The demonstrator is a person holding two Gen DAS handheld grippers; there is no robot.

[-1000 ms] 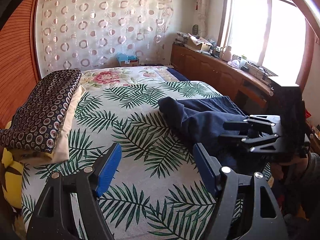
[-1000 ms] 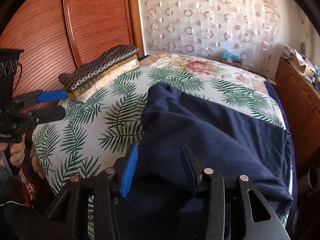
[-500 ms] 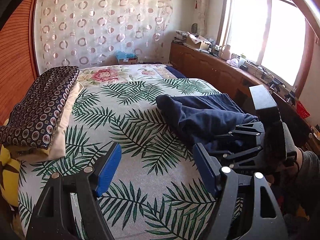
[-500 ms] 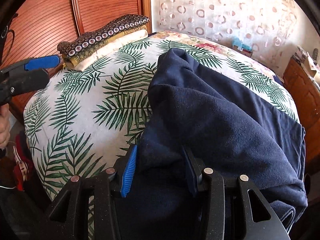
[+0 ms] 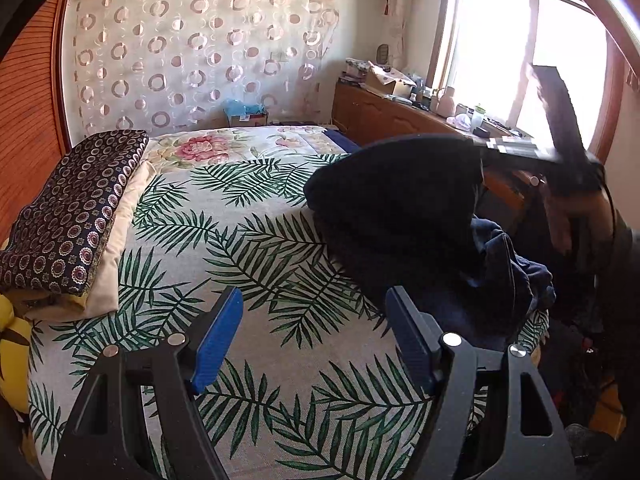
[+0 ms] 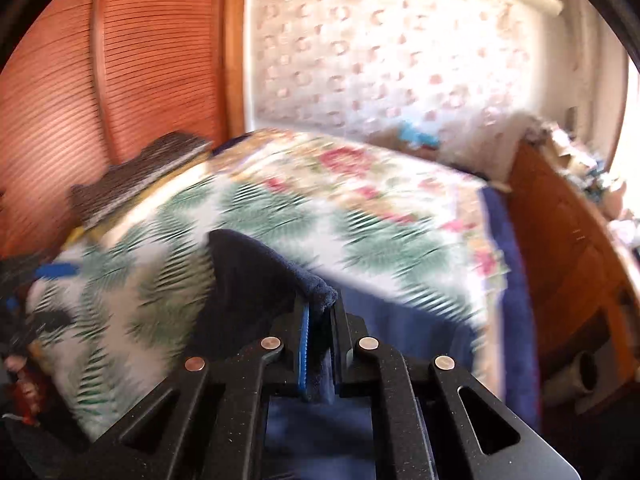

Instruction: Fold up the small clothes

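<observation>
A navy blue garment (image 5: 400,216) hangs lifted above the right side of the bed, its lower part bunched on the palm-leaf bedspread (image 5: 248,248). My right gripper (image 6: 319,320) is shut on an edge of the garment (image 6: 256,280) and holds it up; in the left wrist view it shows at the upper right (image 5: 516,148). My left gripper (image 5: 312,328) is open and empty, low over the near part of the bed, left of the garment.
A stack of folded patterned bedding (image 5: 76,208) lies at the bed's left edge by a wooden wardrobe (image 6: 120,80). A wooden sideboard (image 5: 400,120) with clutter runs under the window at the right. A curtain (image 5: 200,52) hangs behind the bed.
My right gripper has shut on the navy garment's edge and lifted it fast off the bed; its view is blurred. My left gripper has stayed open, nearly still.
</observation>
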